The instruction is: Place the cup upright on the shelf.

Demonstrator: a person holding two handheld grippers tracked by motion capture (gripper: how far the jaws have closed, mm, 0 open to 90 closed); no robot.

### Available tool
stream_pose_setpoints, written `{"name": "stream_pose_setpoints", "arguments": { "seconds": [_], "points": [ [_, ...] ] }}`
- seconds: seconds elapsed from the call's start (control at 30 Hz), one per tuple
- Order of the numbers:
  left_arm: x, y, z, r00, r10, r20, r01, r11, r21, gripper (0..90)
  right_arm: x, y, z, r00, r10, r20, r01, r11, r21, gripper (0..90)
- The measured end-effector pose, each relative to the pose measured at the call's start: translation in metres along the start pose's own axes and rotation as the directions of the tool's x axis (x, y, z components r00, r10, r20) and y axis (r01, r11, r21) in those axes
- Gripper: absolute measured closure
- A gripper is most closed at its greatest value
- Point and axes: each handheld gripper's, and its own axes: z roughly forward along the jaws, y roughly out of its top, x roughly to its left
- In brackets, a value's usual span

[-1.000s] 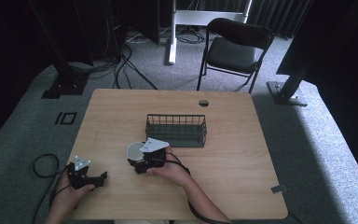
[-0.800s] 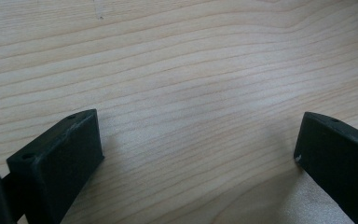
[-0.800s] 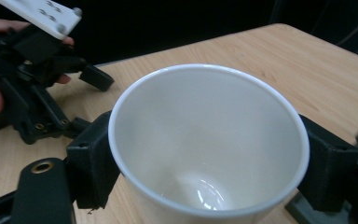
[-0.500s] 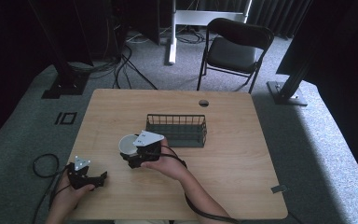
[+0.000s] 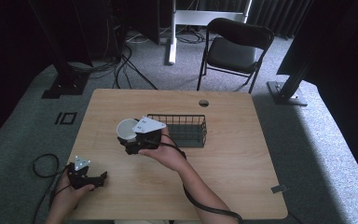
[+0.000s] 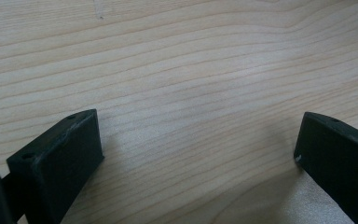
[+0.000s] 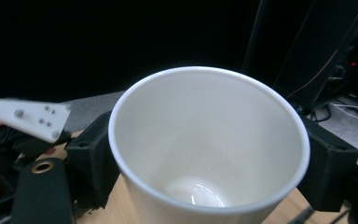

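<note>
Right hand-held gripper (image 5: 131, 138): its two black jaws press on opposite sides of a white paper cup (image 5: 127, 130), one on each flank just below the rim, so the cup cannot slip sideways out of the grip.
White paper cup: held by the right hand-held gripper over the middle-left of the tabletop (image 5: 242, 154), just left of the wire basket (image 5: 182, 130); whether its base touches the wood I cannot tell. In the right gripper view the cup (image 7: 205, 149) shows its open mouth and bare inside, so it looks empty and light, which suits a side pinch.
Cup tilt: the mouth faces up and a little toward the camera, roughly upright; a sensible way to carry it if it is to be set down standing.
Wire basket: dark, rectangular, open on top, standing mid-tabletop beside the cup; judged the likely place for it, being so close.
Left hand-held gripper (image 5: 98, 179): resting low at the near-left corner, well apart from cup and basket; its jaws stand spread wide over bare wood (image 6: 191, 93), gripping nothing, seemingly parked out of the way.
</note>
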Motion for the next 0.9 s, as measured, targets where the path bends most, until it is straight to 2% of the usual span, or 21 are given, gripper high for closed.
{"name": "stream_pose_setpoints", "arguments": {
  "seconds": [0.17,0.23,0.37,0.43,0.47,0.73,0.77,0.9],
  "points": [
    [0.000,0.000,0.000,1.0000,0.002,0.000,-0.002,1.0000,0.001,1.2,-0.012,0.012,-0.009,0.9981,0.011,0.061,-0.009,0.999,-0.034,19.7],
    [0.000,0.000,0.000,1.0000,0.001,0.000,-0.001,1.0000,0.001,1.2,-0.014,0.014,-0.010,0.9974,0.013,0.071,-0.011,0.999,-0.035,19.7],
    [0.000,0.000,0.000,1.0000,0.001,0.000,-0.001,1.0000,0.001,1.2,-0.027,0.020,-0.018,0.9895,0.031,0.141,-0.024,0.998,-0.054,19.8],
    [0.000,0.000,0.000,1.0000,0.000,0.000,0.000,1.0000,0.000,1.2,-0.031,0.020,-0.020,0.9881,0.032,0.150,-0.024,0.998,-0.054,19.7],
    [0.000,0.000,0.000,1.0000,0.000,0.000,0.000,1.0000,0.000,1.2,-0.037,0.021,-0.024,0.9829,0.043,0.179,-0.033,0.998,-0.059,19.7],
    [0.000,0.000,0.000,1.0000,0.001,0.000,-0.001,1.0000,0.001,1.2,-0.063,0.020,-0.039,0.9594,0.088,0.268,-0.071,0.995,-0.073,19.8],
    [0.000,0.000,0.000,1.0000,0.001,0.000,-0.001,1.0000,0.001,1.2,-0.063,0.020,-0.039,0.9594,0.088,0.268,-0.071,0.995,-0.073,19.8],
    [0.000,0.000,0.000,1.0000,0.001,0.000,-0.001,1.0000,-0.001,1.2,-0.076,0.015,-0.048,0.9420,0.106,0.319,-0.089,0.994,-0.067,19.8]
  ]
}}
